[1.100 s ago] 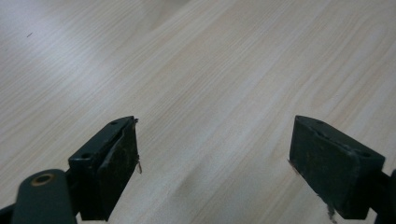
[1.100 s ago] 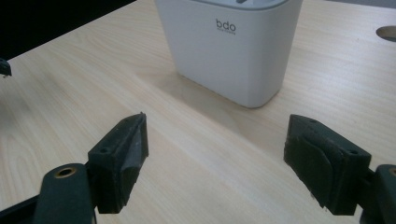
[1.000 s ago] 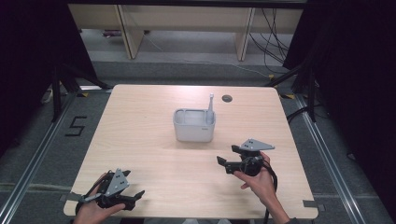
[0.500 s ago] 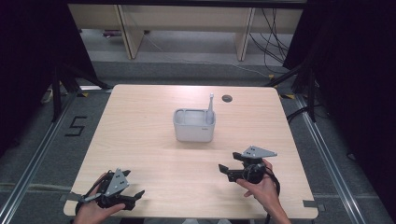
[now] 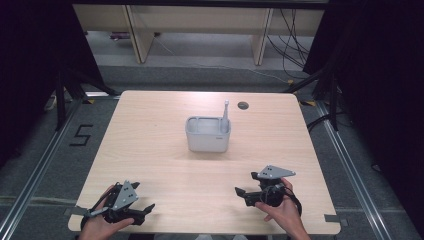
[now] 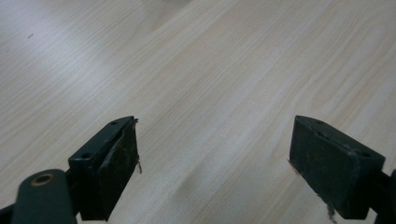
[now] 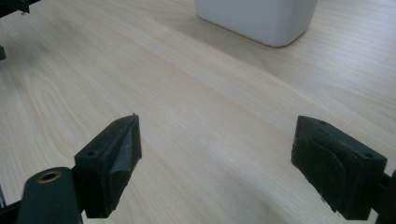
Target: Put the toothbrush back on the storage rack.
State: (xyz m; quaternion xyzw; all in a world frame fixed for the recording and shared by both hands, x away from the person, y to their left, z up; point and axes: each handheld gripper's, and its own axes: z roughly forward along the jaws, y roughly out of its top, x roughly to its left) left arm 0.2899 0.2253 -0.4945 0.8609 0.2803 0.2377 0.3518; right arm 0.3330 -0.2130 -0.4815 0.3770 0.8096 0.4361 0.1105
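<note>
The white container [image 5: 208,134] sits upright near the middle of the table [image 5: 150,150], a little toward the far edge, where either of your hands can get to it. A thin white stick-like thing [image 5: 226,114] stands in its right rear corner and leans on the rim, so the walls keep it upright; what it is exactly is too small to tell.

Your right gripper [image 5: 250,189] is the closer of the two, low over the near right part of the table, well apart from the container and pointing left across the wood. Its jaws have just been opening and now stand wide with nothing between them; in the right gripper view they frame bare tabletop, with the container's base [image 7: 256,18] farther off at the top.

Your left gripper [image 5: 141,210] waits at the near left corner, out of the way, its jaws also spread wide over bare wood [image 6: 205,93] and empty. From this, you look done with a placing, or set for a fresh reach.
</note>
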